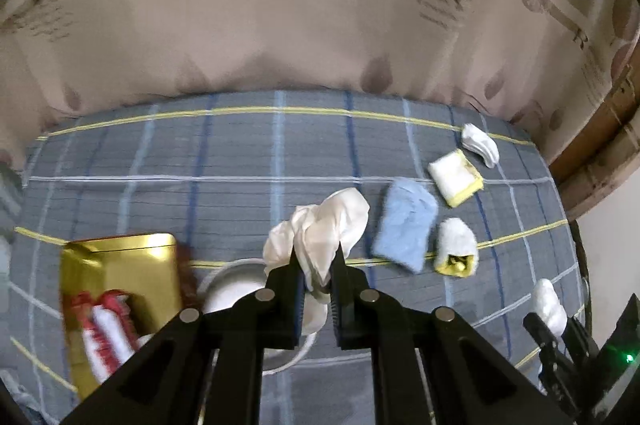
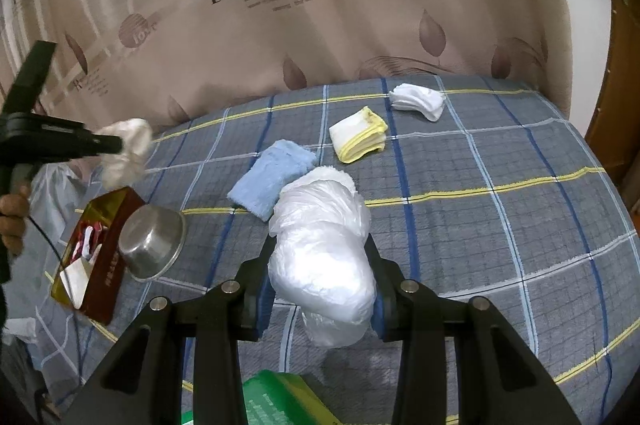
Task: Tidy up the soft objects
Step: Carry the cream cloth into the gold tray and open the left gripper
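Both tools are loaded above a plaid bed.

The left tool is clamped on a crumpled white cloth, held in the air above a steel bowl; the right tool is clamped on a white plastic-wrapped bundle just over the bed. On the bed lie one blue towel, one white cloth with yellow trim and one white folded cloth. Only the left wrist view shows a rolled white-and-yellow cloth beside the blue towel, hidden behind the bundle in the other view. Only the right wrist view shows the person's hand, a green packet, and the red outside of the one gold-lined tin.
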